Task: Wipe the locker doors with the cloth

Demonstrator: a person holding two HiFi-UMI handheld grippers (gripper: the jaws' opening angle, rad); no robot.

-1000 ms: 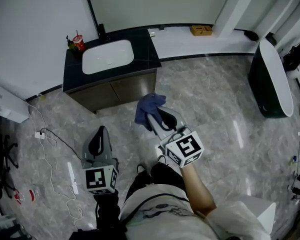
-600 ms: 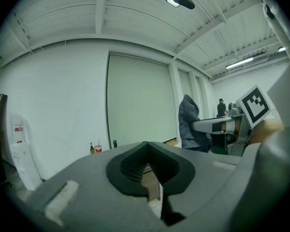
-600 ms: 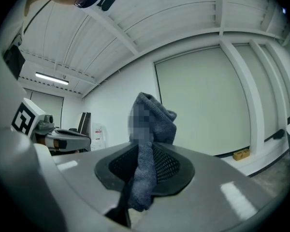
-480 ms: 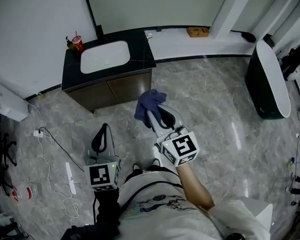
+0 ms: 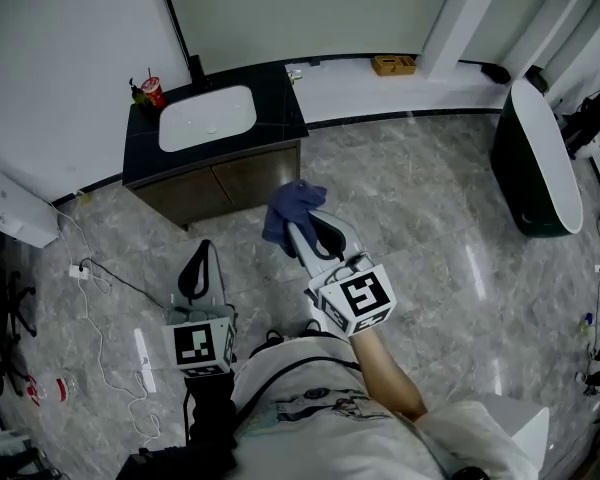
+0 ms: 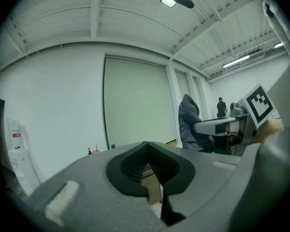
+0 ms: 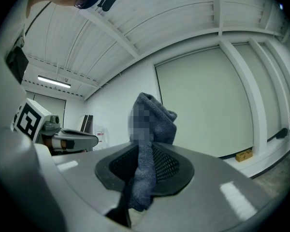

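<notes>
Just below the middle of the head view, the right claw (image 5: 302,236) is clamped on a blue cloth (image 5: 285,208). Its jaws have just been closing tighter on the fabric, which fills the gap between them. In the right gripper view the cloth (image 7: 159,122) runs lengthwise between the jaws and stands up past their tips, with its top folded over.

What the next move turns on is that the cloth points toward the upper left of the head view, at the dark cabinet doors (image 5: 230,183) under the white sink (image 5: 208,118). These are near, but the cloth is not touching them. If they are the doors meant, the right claw is plainly the nearer one. The left claw (image 5: 198,278) hangs lower left over the grey floor (image 5: 410,228), its jaws together with nothing between them.

No locker can be made out for sure. The cabinet doors are seen steeply from above, so their fronts show only as a narrow slanted band and any handles are lost. A pale wall panel (image 5: 300,13) at the top might be a door too; I cannot tell. Part of the cloth is also blurred over in the right gripper view.
</notes>
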